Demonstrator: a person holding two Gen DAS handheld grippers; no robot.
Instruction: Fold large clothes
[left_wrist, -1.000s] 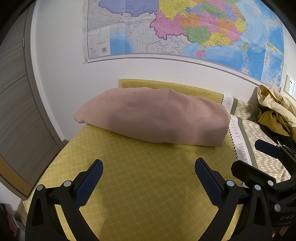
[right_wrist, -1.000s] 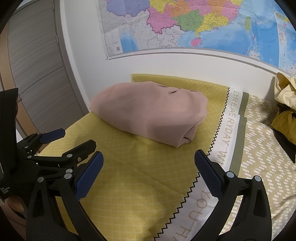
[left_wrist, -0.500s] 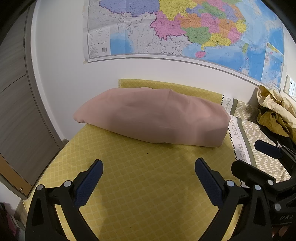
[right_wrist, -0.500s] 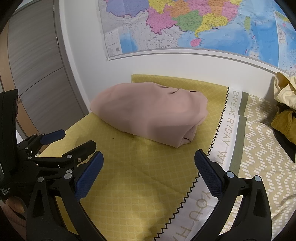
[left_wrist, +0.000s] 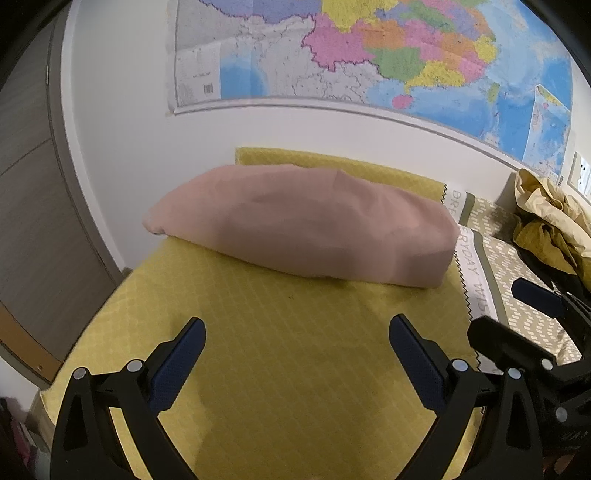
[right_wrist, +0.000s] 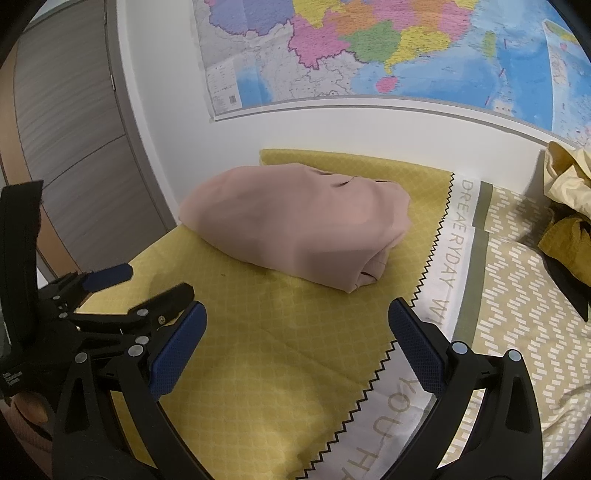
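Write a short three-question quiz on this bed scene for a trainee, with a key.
1. True or false: the left gripper is shut on the pink garment.
2. Multiple choice: the folded pink garment lies on (A) the yellow bedspread, (B) the floor, (C) a chair.
3. Fill in: on the wall above the bed hangs a ____.

Key:
1. False. Both the left gripper and the right gripper are open and hold nothing; their fingers are short of the garment.
2. A.
3. Map.
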